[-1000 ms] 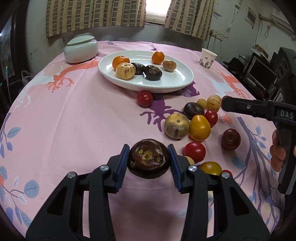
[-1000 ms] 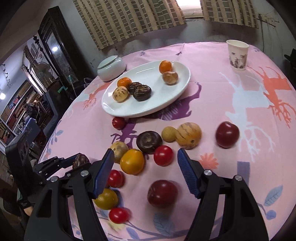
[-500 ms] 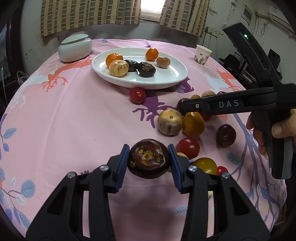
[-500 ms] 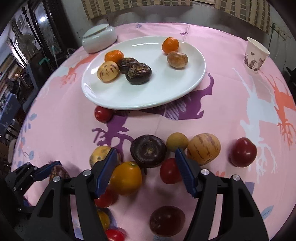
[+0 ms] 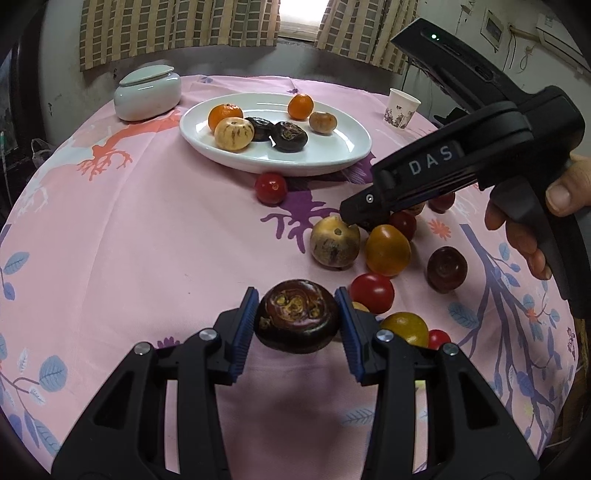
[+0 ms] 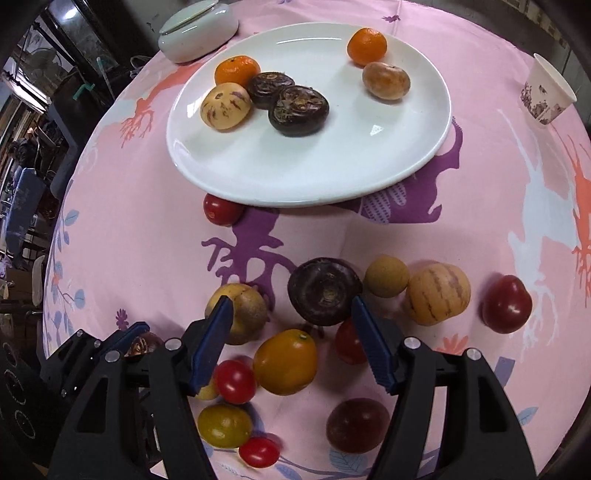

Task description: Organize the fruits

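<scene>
Right gripper (image 6: 291, 339) has dropped over the loose pile, fingers apart around a dark purple fruit (image 6: 324, 291), likely next for the plate (image 6: 295, 177), while left gripper (image 5: 297, 328) stays clamped on its dark fruit (image 5: 297, 315)

Looks like someone's home, a lived-in dining room. Round table with a pink printed tablecloth (image 5: 155, 236), checked curtains (image 5: 177, 26) over a small window, a dark cabinet (image 6: 55, 81) off to the side, wiring running along the wall.
</scene>
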Available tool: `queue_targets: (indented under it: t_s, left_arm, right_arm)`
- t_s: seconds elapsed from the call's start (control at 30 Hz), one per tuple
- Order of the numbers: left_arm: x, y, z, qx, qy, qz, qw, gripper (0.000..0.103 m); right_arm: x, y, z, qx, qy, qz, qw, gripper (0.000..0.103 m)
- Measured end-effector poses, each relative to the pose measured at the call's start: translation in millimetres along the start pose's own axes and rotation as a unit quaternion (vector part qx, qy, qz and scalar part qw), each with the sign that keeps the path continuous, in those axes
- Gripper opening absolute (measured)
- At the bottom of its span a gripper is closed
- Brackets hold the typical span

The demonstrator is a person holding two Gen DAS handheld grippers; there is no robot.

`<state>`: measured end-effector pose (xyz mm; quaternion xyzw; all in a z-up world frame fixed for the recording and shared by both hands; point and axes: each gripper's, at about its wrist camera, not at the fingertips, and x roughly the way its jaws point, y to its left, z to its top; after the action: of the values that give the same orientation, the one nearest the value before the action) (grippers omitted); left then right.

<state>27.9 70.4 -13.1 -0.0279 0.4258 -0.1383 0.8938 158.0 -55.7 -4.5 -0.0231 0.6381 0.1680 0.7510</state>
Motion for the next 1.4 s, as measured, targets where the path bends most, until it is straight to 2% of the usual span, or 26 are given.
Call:
queue_targets:
  t_s: [0.23,0.4,0.43,0.53,0.67,0.73,0.83,0.87,0.9,0.93,1.0,1.13,1.2,1.3,1.4]
  left_arm:
    - [-0.2,0.4,0.4,-0.001,0.000,-0.002,1.0000,0.043]
    - [-1.6,-0.5,0.7,0.002,-0.007,0.000,1.0000,0.043]
    - [-1.3,0.1,0.9,0.001,-0.007,0.000,1.0000,0.043]
    - [-0.8,1.2,0.7,-0.002,-0.003,0.000,1.0000,0.043]
    - [-0.1,1.3,1.2,-0.002,-0.003,0.000,1.0000,0.043]
    - [1.1,0.4,1.0,-0.001,-0.002,0.002,1.0000,0.043]
    - [1.9,-1.1,0.4,0.002,-0.001,0.001,1.0000,0.044]
    - [2.5,-1.1,0.0,0.003,0.000,0.002,1.0000,0.044]
    - [3.6,-0.6,0.1,0.002,0.002,0.003,1.0000,0.044]
    - [4.5,0.5,-0.1,0.000,0.004,0.003,1.0000,0.045]
    - [6.0,3.1,0.0,-0.006,0.008,0.001,0.9999,0.047]
    - [4.6,3.9,0.1,-0.011,0.004,-0.008,0.9999,0.049]
    - [4.8,2.7,0.2,-0.009,0.000,-0.010,0.9999,0.052]
    - [10.0,0.6,0.5,-0.005,0.000,-0.004,1.0000,0.054]
    - [15.7,-0.7,2.0,0.002,-0.007,0.010,0.9999,0.054]
  right_arm:
    - [-1.6,-4.1,2.4,-0.012,0.001,-0.045,0.999,0.068]
    - [3.2,1.0,3.0,0.006,-0.025,-0.027,0.999,0.068]
    - [4.3,4.4,2.7,0.003,-0.030,-0.036,0.999,0.068]
    - [3.0,12.7,-1.3,-0.021,-0.055,-0.102,0.993,0.066]
    - [12.9,8.5,-8.1,-0.050,-0.005,-0.107,0.993,0.066]
    - [14.6,0.9,-8.9,-0.044,-0.002,-0.113,0.993,0.066]
    - [12.8,0.1,-7.3,-0.042,-0.023,-0.088,0.995,0.066]
    - [12.6,2.1,-6.3,-0.042,-0.038,-0.096,0.994,0.064]
    - [13.7,5.5,-6.1,-0.051,-0.046,-0.110,0.992,0.049]
    - [14.6,8.5,-7.4,-0.060,-0.048,-0.113,0.991,0.045]
    - [14.1,11.9,-9.5,-0.068,-0.057,-0.119,0.989,0.045]
    - [9.0,-5.3,-18.5,-0.045,-0.074,-0.075,0.993,0.045]
    - [6.8,-12.3,-23.5,-0.031,-0.094,-0.080,0.992,0.045]
    - [11.9,-16.7,-27.0,-0.022,-0.108,-0.061,0.992,0.046]
    - [11.7,-15.6,-26.3,-0.028,-0.105,-0.061,0.992,0.046]
